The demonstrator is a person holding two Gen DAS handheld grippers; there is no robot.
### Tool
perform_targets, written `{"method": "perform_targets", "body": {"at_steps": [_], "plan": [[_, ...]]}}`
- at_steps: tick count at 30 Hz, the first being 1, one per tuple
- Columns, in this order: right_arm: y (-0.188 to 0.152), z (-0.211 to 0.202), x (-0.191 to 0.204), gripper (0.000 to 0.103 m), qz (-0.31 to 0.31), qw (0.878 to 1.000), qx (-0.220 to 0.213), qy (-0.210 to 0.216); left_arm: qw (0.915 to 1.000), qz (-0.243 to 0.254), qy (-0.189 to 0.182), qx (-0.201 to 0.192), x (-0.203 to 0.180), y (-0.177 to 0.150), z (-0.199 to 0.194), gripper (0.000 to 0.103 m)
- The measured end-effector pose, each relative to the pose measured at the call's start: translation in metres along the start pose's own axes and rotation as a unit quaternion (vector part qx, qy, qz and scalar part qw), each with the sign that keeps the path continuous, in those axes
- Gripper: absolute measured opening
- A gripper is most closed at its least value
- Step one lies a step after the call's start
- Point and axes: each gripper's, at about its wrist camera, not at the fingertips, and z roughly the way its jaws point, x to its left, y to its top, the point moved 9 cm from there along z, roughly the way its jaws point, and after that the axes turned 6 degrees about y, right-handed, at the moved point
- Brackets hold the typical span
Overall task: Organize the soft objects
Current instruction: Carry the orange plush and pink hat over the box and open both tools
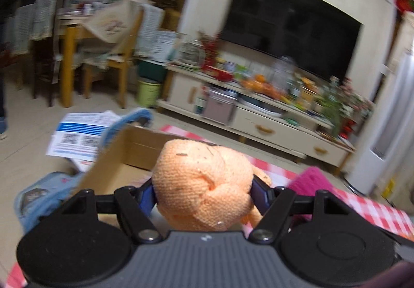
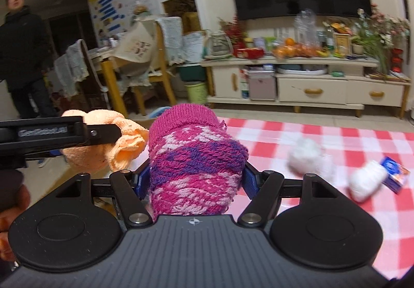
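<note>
Left gripper (image 1: 203, 191) is clamped on a balled orange sock (image 1: 204, 184), its blue pads pressing both sides of the bundle. Right gripper (image 2: 195, 179) likewise pinches a rolled pink-and-purple sock (image 2: 194, 161) between its pads.

Largest item: the red-and-white checked cloth (image 2: 323, 133), spread across the near surface. Only the left wrist view shows the open cardboard box (image 1: 129, 156) just beyond the orange sock, to the left, with a blue garment (image 1: 44, 195) draped at its near-left side and printed papers (image 1: 77, 133) lying behind it.

Only the right wrist view shows two white sock bundles (image 2: 310, 156) on the cloth to the right, and a small blue packet (image 2: 394, 174) touching the nearer bundle. That view also shows the left gripper with the orange sock at left.
</note>
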Motion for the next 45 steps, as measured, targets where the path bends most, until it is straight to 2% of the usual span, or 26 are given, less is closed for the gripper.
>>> {"method": "perform_targets", "body": {"at_steps": [6,18,21,22,24,25,26,30,33,37,45], "plan": [[0.003,0.025,0.020,0.085,-0.014,1.000,0.003,0.026,0.9975,-0.038,0.060,-0.007,0.045,0.017,0.016,0.071],[0.000,0.049,0.039,0.086,-0.033,0.998,0.015,0.043,0.9933,-0.050,0.104,0.008,0.075,0.018,0.036,0.072],[-0.004,0.056,0.042,0.094,-0.041,0.998,0.023,0.048,0.9920,-0.048,0.116,0.013,0.080,0.016,0.039,0.076],[-0.005,0.057,0.043,0.102,-0.038,0.998,0.026,0.050,0.9916,-0.047,0.120,0.016,0.080,0.015,0.041,0.078],[-0.006,0.054,0.043,0.100,-0.024,0.997,0.026,0.063,0.9909,-0.043,0.126,0.019,0.080,0.014,0.043,0.084],[-0.005,0.051,0.042,0.100,-0.021,0.997,0.024,0.065,0.9905,-0.040,0.130,0.020,0.080,0.014,0.042,0.091],[-0.004,0.047,0.043,0.100,-0.022,0.998,0.019,0.064,0.9903,-0.036,0.133,0.017,0.079,0.014,0.041,0.095],[0.002,0.028,0.040,0.101,-0.032,0.998,-0.009,0.050,0.9898,-0.015,0.142,-0.008,0.074,0.020,0.034,0.097],[0.004,0.012,0.033,0.101,-0.028,0.999,-0.020,0.038,0.9906,-0.007,0.136,-0.011,0.067,0.020,0.032,0.099],[-0.001,-0.002,0.021,0.102,-0.026,0.999,-0.025,0.010,0.9904,0.005,0.138,-0.010,0.058,0.018,0.032,0.102],[-0.019,-0.026,-0.010,0.102,-0.009,0.999,-0.026,-0.041,0.9915,0.037,0.125,-0.011,0.034,0.011,0.030,0.102]]}}
